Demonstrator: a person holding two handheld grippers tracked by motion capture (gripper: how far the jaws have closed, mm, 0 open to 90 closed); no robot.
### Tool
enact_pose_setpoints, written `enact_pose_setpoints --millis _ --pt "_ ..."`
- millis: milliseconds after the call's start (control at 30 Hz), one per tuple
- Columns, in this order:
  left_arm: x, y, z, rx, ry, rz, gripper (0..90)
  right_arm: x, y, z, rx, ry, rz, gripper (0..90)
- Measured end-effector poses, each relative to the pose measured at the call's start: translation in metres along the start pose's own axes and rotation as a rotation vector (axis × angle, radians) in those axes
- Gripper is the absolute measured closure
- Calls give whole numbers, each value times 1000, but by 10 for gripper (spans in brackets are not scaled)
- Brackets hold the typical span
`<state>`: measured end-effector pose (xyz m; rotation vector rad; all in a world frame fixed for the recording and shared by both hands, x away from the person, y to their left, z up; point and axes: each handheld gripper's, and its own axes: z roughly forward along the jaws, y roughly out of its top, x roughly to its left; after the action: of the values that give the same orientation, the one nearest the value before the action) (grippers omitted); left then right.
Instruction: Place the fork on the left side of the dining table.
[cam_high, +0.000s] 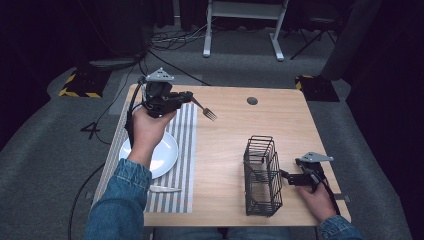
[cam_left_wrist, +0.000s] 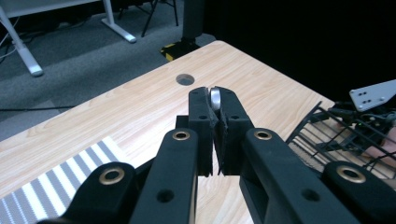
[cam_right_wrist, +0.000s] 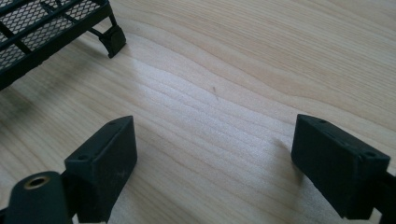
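Left hand (cam_high: 145, 127) raised over the striped placemat (cam_high: 182, 160), left gripper (cam_high: 187, 97) level, jaws clamped on fork (cam_high: 205, 110) handle, tines toward table centre; right gripper (cam_high: 286, 176) low on the table (cam_high: 225, 135) beside wire basket (cam_high: 262, 175), jaws wide, empty

fork (cam_high: 205, 110): shiny metal, gleaming between matt black plastic pads | table (cam_high: 235, 135): looking like smooth pale wood-grain laminate | basket (cam_high: 262, 176): matt black wire mesh | plate (cam_high: 167, 155): glossy white, probably ceramic | placemat (cam_high: 186, 150): striped woven cloth | sleeve (cam_high: 120, 205): denim
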<state>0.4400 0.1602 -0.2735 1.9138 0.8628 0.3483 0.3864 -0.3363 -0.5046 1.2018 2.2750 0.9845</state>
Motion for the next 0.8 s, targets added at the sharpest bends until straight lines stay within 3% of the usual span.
enact_pose_setpoints --millis 467,800 --pt "49 -7 8 -14 18 -39 865 0 0 0 0 -1 -1 143" --pt "76 -10 23 14 48 -80 865 0 0 0 0 -3 2 144"
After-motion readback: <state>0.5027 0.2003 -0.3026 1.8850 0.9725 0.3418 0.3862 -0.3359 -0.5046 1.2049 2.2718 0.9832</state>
